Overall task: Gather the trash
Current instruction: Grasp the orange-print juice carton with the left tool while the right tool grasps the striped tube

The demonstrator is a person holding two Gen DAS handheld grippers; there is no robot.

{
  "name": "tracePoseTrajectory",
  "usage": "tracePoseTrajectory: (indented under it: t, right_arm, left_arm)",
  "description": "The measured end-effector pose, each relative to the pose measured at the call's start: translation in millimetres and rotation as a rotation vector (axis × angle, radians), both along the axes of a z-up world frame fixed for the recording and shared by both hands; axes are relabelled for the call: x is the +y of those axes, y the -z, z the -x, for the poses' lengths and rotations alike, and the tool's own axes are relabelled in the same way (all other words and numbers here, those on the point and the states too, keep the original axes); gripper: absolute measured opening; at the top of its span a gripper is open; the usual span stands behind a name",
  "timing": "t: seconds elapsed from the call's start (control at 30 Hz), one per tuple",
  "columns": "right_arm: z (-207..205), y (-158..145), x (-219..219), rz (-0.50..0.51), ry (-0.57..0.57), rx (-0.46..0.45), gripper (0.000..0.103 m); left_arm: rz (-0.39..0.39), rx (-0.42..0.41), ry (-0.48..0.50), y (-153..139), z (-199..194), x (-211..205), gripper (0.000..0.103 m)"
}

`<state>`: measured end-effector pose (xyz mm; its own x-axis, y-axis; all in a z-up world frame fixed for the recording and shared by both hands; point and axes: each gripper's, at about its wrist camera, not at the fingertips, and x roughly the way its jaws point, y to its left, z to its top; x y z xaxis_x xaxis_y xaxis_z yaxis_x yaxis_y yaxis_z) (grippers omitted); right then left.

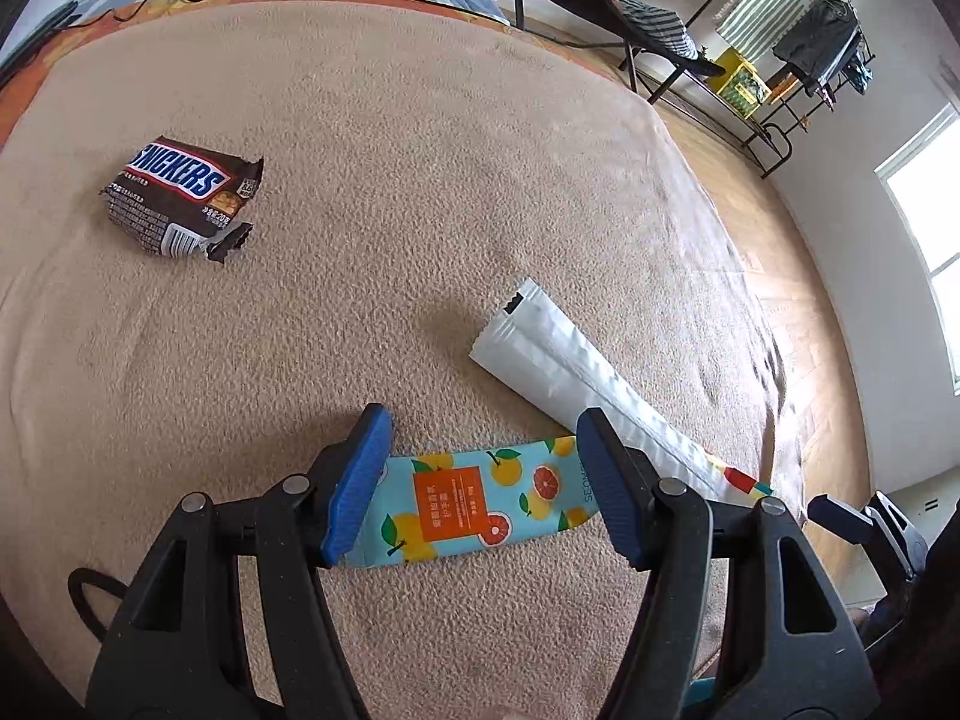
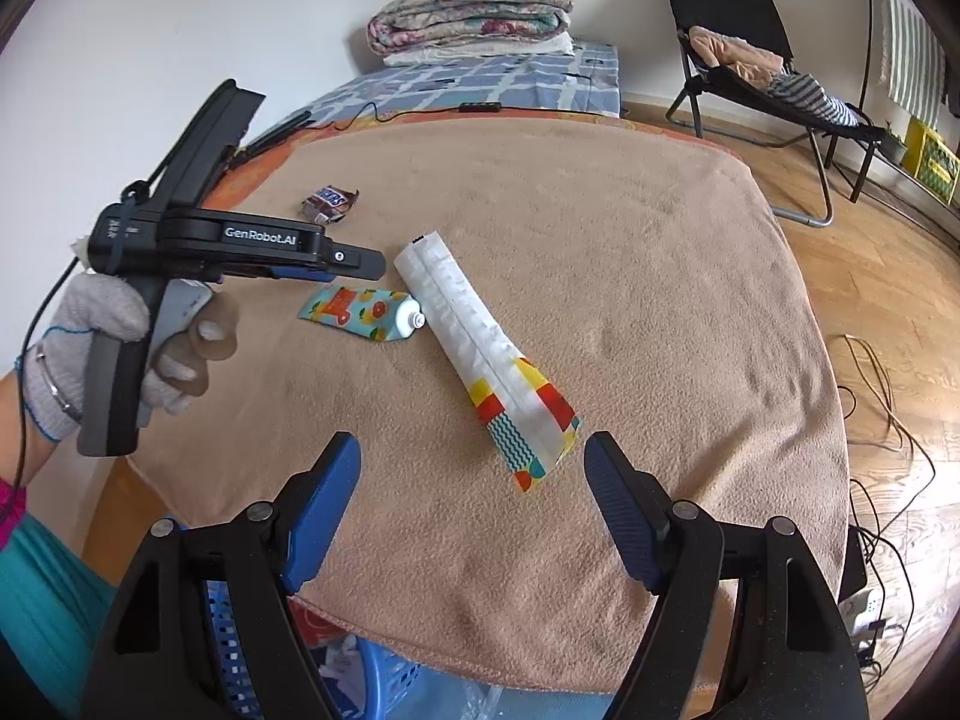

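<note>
Collection is judged barely begun: three items are left on the tan fleece blanket point(image 2: 600, 276) — brown torn Snickers wrapper point(image 1: 183, 195), citrus-printed blue squeeze tube point(image 1: 474, 501), long white foil packet point(image 2: 474, 354). Left gripper point(image 1: 480, 489) is spread open around the tube, unclamped; right gripper point(image 2: 474, 516) is open, empty.

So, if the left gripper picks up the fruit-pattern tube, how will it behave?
The fruit-pattern tube looks squeezed flat, so it is probably light and floppy. Lying flat on the blanket, it should not roll. The open left gripper may crease it.

A tan blanket point(image 2: 630, 300) covers the bed. On it lie a Snickers wrapper point(image 1: 180, 195) toward the far left edge, a citrus-printed tube point(image 1: 474, 507) mid-bed, and a long white wrapper point(image 2: 474, 348) just beside the tube.
</note>
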<state>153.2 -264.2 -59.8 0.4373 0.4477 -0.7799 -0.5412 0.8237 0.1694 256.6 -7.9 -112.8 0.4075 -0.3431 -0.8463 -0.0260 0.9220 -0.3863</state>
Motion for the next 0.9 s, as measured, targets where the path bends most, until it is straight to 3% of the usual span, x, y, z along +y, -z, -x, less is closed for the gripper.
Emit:
tracePoseTrajectory:
  t: [0.17,0.3,0.43,0.73,0.9]
  right_arm:
    - [-5,2,5,-0.005,-0.009,0.012,0.077]
    - [-9,4,7,-0.003,-0.008,0.016,0.077]
    - [-15,4,0,-0.021,0.013,0.030,0.077]
    - [-39,5,-4,-0.039,0.064,0.068,0.077]
    - [-50,10,16,-0.023,0.032,0.076,0.077]
  left_arm:
    - [-0.008,0.024,0.094,-2,17,-13,0.066]
    - [-0.089,0.030,0.207,-5,42,-36,0.066]
    - [-0.233,-0.012,0.277,-5,56,-61,0.066]
    - [-0.333,-0.041,0.175,-4,53,-63,0.038]
    - [-0.331,-0.039,0.127,-6,57,-39,0.036]
